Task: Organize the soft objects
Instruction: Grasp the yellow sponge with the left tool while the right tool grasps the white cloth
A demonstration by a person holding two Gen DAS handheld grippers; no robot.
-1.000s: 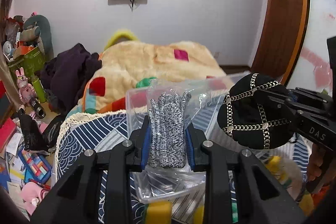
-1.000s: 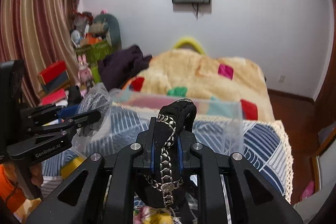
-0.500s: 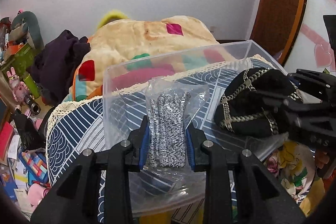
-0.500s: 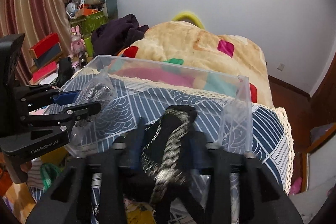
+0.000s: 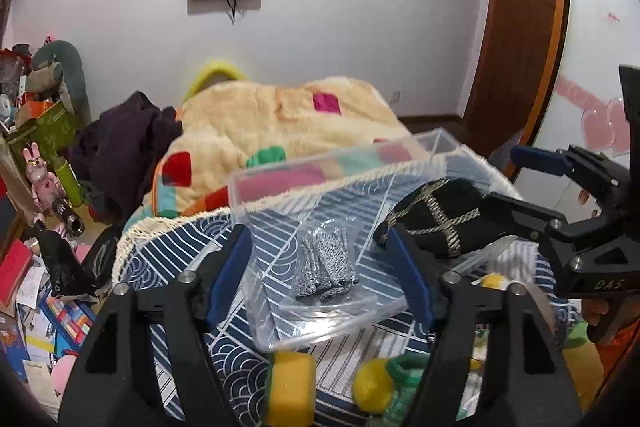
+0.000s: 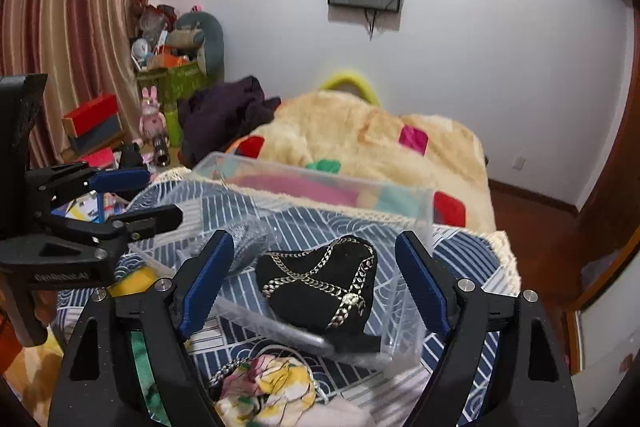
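The left gripper (image 5: 320,267) stands with its two blue fingers (image 5: 230,275) spread wide, holding nothing. Between them lies a clear plastic box (image 5: 340,163) on a bed cover with blue and white patterns (image 5: 168,251). Inside the box, near its front wall, a pair of grey knitted gloves (image 5: 326,269) rests in a transparent bag. At the right side of the box lies a black hat with gold chain (image 5: 436,221), and the lower finger of the right gripper (image 5: 516,187) reaches to it; the fingers of this gripper are apart. By the front edge of the cover lie a yellow sponge (image 5: 290,389) and a yellow and green soft toy (image 5: 384,387).
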